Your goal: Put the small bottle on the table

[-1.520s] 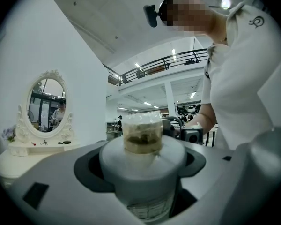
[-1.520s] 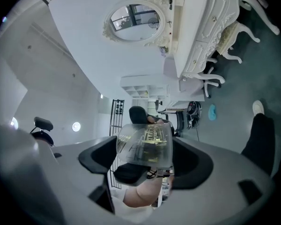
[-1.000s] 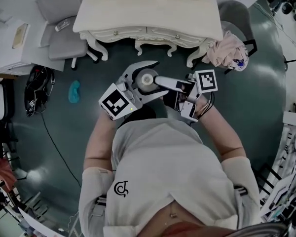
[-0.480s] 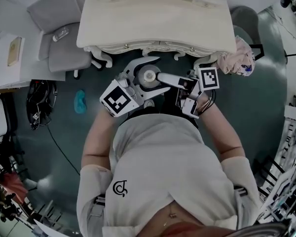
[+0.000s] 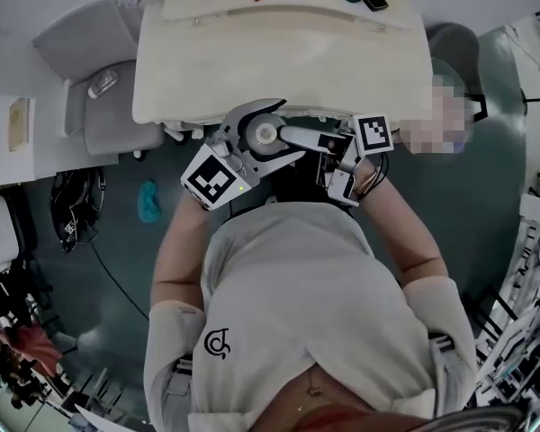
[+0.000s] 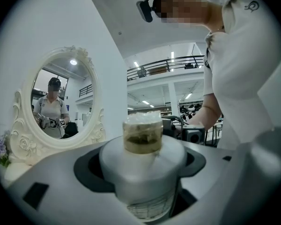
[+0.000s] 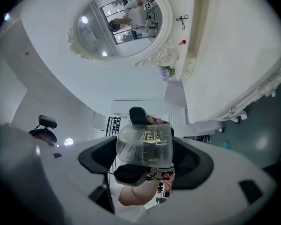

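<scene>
Small bottle (image 7: pixel 145 144) belongs on the table (image 5: pixel 279 70), at 12 o'clock from both grippers in the head view. Left gripper (image 5: pixel 263 136) clamps a white jar (image 6: pixel 143 172). Right gripper (image 7: pixel 145 161) pinches the bottle at the jar's top. Best to lift it clear, carry it past the table edge, lower it upright, then release.

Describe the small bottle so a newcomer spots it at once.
Find the cream dressing table at the top of the head view; at its near edge the left tongs and right tongs meet. The small bottle is clamped between them: clear body, gold print, round white top.
</scene>
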`<action>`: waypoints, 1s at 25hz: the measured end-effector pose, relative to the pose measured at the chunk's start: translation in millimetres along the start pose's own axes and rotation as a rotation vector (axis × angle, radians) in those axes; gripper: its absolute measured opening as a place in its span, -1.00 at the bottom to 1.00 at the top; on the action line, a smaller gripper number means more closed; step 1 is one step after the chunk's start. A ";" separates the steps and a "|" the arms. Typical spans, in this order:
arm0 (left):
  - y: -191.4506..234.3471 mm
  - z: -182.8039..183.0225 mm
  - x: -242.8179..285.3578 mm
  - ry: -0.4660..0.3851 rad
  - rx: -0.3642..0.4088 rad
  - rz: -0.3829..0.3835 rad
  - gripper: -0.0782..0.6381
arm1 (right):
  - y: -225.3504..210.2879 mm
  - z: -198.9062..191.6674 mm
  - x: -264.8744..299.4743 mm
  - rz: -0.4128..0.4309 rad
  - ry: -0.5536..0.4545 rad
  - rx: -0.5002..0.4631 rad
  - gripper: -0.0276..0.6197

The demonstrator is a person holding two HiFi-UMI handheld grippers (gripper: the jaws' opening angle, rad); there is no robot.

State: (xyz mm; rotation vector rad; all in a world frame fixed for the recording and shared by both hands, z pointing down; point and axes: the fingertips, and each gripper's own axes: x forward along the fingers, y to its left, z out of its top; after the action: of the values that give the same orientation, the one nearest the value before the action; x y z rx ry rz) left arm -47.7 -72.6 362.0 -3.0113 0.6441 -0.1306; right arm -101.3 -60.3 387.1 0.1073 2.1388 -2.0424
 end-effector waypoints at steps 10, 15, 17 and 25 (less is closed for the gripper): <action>109.6 -27.5 56.4 0.033 0.006 0.013 0.21 | -25.1 122.4 1.2 0.013 0.009 0.002 0.18; 136.2 -47.6 75.9 0.043 -0.002 0.017 0.21 | -44.8 153.9 -4.4 0.019 0.027 0.011 0.18; 143.4 -58.1 81.2 0.040 -0.024 0.020 0.21 | -54.7 163.2 -6.6 0.011 0.026 0.009 0.18; 159.8 -125.4 96.8 0.089 -0.177 0.037 0.21 | -115.0 193.0 -28.0 -0.224 -0.005 -0.087 0.29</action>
State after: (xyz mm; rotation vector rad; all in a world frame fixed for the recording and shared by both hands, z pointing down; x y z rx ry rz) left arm -36.5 -263.0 481.4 -3.1761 0.7565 -0.2174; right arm -78.6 -256.5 497.7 -0.1561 2.3252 -2.0564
